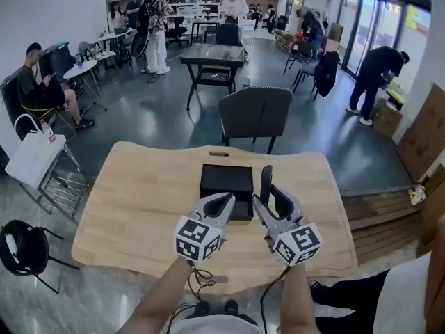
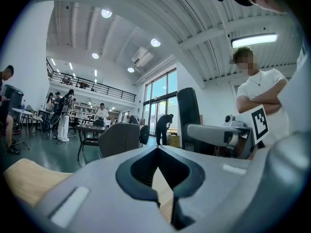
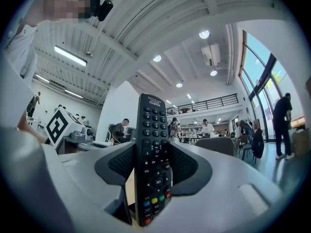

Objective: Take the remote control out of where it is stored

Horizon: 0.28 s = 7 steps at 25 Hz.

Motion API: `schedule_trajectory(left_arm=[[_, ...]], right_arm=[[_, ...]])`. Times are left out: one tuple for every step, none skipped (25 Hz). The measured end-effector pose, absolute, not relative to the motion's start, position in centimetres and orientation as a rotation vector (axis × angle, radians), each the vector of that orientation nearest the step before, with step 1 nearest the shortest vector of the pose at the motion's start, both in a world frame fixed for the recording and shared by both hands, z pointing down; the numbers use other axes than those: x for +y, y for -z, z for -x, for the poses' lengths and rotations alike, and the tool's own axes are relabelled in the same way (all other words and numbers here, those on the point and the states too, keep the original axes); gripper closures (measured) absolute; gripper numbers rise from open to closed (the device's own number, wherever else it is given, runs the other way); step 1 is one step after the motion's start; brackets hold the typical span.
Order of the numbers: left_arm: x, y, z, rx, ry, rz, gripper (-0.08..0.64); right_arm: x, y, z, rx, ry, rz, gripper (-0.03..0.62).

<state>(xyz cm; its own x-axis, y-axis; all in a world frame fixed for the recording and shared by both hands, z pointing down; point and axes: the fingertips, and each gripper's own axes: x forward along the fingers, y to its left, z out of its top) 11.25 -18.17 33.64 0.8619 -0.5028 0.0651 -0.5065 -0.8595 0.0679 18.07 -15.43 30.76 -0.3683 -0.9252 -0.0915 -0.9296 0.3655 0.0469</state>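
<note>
The right tool (image 1: 272,200) clamps the black remote control (image 1: 266,178) upright by its lower half, at 3 o'clock of the open black box (image 1: 226,181) on the wooden bench (image 1: 132,200). The left tool (image 1: 224,203), jaws together and empty, is at the box's 6 o'clock edge.

Bare surface (image 1: 132,200) left and right of open black box (image 1: 227,183); grey chair (image 1: 256,113) beyond far edge.
</note>
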Motion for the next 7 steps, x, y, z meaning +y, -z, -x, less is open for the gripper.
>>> schedule_trajectory(left_arm=[[-18.16, -33.6, -11.24, -0.801, -0.069, -2.951, 0.56], [-18.17, -33.58, -11.21, -0.8, -0.069, -2.952, 0.56], [-18.19, -33.57, -11.17, -0.799, -0.069, -2.952, 0.56], [-18.22, -33.58, -11.14, -0.798, -0.07, -2.952, 0.56], [-18.26, -33.59, -11.11, -0.798, -0.071, -2.952, 0.56], [-18.3, -33.6, -11.1, -0.797, -0.071, -2.952, 0.56], [-18.34, -33.62, -11.09, -0.797, -0.071, -2.952, 0.56]], right_arm=[[-15.43, -30.72, -18.05, 2.554, -0.14, 1.737, 0.364], [-15.43, -30.69, -18.01, 2.554, -0.141, 1.736, 0.364], [-15.46, -30.68, -17.95, 2.555, -0.144, 1.734, 0.364], [-15.49, -30.67, -17.89, 2.556, -0.146, 1.732, 0.364], [-15.53, -30.67, -17.84, 2.557, -0.148, 1.73, 0.364], [-15.57, -30.68, -17.8, 2.557, -0.149, 1.73, 0.364], [-15.61, -30.69, -17.77, 2.557, -0.149, 1.73, 0.364]])
